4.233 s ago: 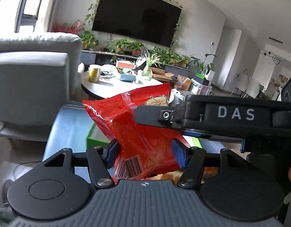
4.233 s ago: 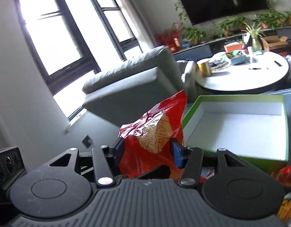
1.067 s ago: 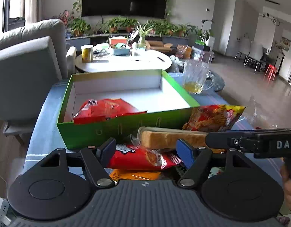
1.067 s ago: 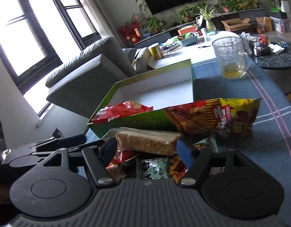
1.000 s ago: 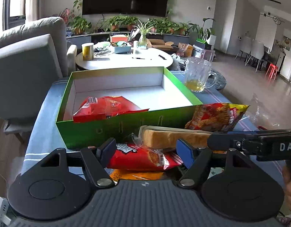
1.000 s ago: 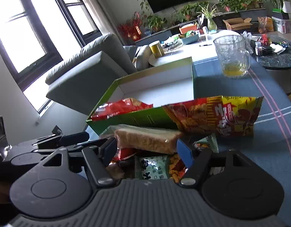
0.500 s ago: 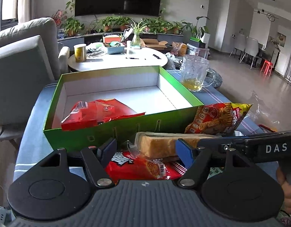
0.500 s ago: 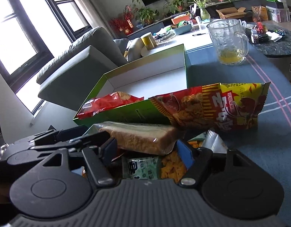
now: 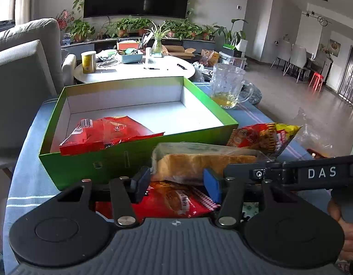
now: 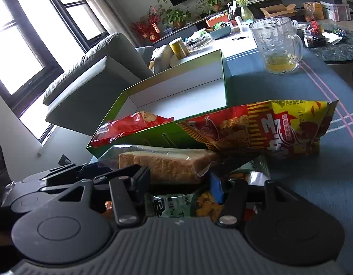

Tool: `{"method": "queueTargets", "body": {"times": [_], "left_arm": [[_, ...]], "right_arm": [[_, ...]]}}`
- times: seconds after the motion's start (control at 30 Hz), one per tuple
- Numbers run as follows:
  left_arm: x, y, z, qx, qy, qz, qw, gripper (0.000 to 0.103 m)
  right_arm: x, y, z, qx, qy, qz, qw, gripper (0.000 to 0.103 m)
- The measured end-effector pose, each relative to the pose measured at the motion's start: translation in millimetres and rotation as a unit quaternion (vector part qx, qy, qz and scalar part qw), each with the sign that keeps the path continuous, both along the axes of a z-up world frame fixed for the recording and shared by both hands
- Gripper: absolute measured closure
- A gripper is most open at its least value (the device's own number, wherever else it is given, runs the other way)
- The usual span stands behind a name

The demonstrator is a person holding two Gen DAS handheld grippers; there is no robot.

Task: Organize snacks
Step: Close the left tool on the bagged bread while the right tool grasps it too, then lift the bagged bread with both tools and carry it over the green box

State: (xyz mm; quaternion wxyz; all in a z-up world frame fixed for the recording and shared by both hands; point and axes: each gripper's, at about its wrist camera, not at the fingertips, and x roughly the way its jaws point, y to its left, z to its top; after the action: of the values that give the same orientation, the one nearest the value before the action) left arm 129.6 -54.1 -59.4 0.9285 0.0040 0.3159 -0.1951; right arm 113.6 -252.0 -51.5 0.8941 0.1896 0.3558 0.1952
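Observation:
A green box [image 9: 121, 160] with a white inside holds one red snack bag [image 9: 107, 133], which also shows in the right wrist view [image 10: 130, 126]. In front of it a wrapped bread loaf [image 9: 204, 162] [image 10: 167, 162] lies on a pile of snack packets. My left gripper [image 9: 177, 182] is open with its blue pads either side of the loaf's near end, above a red packet [image 9: 174, 202]. My right gripper [image 10: 179, 184] is open at the loaf from the other side, over a green packet [image 10: 171, 204]. A red and yellow chip bag [image 10: 263, 128] leans on the box.
A glass mug [image 9: 226, 87] with a little yellow liquid stands right of the box on the blue cloth [image 10: 314, 171]. A grey armchair [image 9: 18, 75] is on the left. A white round table [image 9: 135, 68] with clutter stands behind.
Both grippers released the red bag, which now lies in the box. Since then both have come down and closer to the bread loaf, and their pads now flank it.

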Motion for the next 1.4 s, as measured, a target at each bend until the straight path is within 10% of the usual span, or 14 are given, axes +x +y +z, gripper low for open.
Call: {"method": "queueTargets", "body": {"times": [1.1, 1.4], "left_arm": [[-19.4, 5.4, 53.3, -0.023, -0.075, -0.010, 0.9969, 0.056], [1.0, 24.0, 19.6, 0.001, -0.029, 0.053, 0.9982, 0.041]], "right_arm": [[-11.1, 3.7, 59.3, 0.023, -0.110, 0.033, 0.993, 0.031], [-1.8, 0.4, 26.1, 0.004, -0.043, 0.016, 0.999, 0.031]]}}
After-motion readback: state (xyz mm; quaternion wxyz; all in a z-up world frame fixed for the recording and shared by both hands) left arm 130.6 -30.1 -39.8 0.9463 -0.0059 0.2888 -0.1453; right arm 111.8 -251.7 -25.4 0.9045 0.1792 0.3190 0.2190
